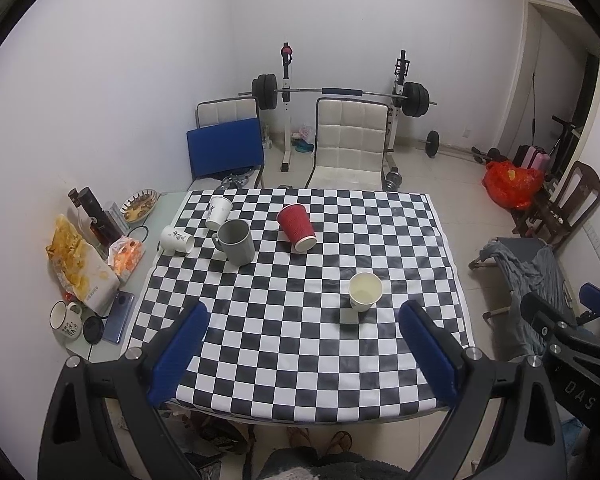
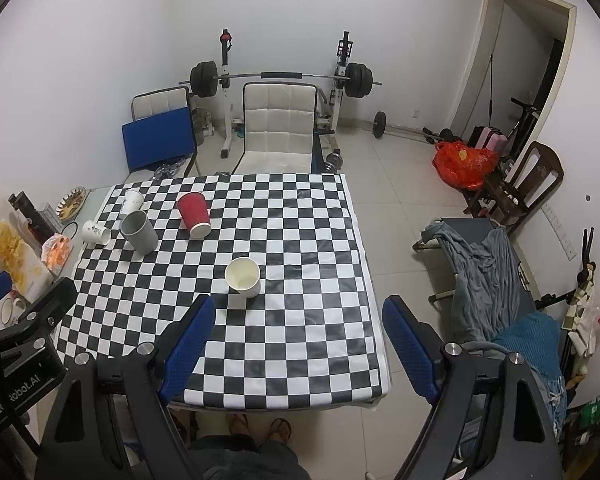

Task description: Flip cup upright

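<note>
1. Both hand-held grippers — left [image 1: 302, 344] and right [image 2: 298, 338] — hover wide open, holding nothing, above the worktop's [image 1: 284, 368] near edge.
2. The red cup [image 1: 296, 222] lies tipped at the far side — likely the next flip.
3. White paper cup [image 1: 365, 291] stands upright.

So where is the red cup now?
The red cup lies on its side on the far half of the checkered cloth, right of the grey mug and beyond the upright white cup.
</note>
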Tool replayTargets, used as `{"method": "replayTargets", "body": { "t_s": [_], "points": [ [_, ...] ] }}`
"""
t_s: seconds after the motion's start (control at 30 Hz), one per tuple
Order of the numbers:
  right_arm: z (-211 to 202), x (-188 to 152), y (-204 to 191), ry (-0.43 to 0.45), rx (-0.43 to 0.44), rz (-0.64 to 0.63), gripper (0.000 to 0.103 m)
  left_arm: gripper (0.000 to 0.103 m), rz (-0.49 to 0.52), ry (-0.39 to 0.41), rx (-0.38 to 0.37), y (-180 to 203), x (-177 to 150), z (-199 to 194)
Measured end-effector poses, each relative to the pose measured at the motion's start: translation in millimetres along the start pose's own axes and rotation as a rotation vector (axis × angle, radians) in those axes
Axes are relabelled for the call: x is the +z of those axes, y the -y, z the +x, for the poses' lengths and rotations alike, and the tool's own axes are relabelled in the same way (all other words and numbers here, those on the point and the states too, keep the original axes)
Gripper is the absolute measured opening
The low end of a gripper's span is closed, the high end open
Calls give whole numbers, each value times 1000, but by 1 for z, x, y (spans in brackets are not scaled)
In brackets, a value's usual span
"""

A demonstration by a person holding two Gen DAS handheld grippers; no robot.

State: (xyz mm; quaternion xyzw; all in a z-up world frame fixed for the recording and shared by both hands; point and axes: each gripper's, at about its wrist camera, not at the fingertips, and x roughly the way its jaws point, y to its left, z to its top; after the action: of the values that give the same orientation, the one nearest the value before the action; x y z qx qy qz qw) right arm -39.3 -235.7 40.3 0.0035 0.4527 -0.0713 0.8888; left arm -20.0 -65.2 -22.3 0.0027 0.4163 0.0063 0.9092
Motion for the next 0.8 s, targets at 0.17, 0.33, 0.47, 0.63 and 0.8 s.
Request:
{"method": "replayTargets", "body": {
  "t_s": [0.17,0.33,0.47,0.63,0.8],
  "points": [
    [-5,2,-2,1,5,2,87,98,1,-1,-1,0,0,-2],
    [-7,1,-2,1,6,3,87,98,-2,0,0,0,0,-1],
    [-9,2,-3,2,8,5,87,98,-1,1,-3,1,-1,-4],
    [-9,0,-2,3,5,4,87,98,-2,0,-4,1,-1,-6],
    [-7,-2,-1,3,6,6,87,98,-1,2,-3,1,-1,-6]
  ]
}}
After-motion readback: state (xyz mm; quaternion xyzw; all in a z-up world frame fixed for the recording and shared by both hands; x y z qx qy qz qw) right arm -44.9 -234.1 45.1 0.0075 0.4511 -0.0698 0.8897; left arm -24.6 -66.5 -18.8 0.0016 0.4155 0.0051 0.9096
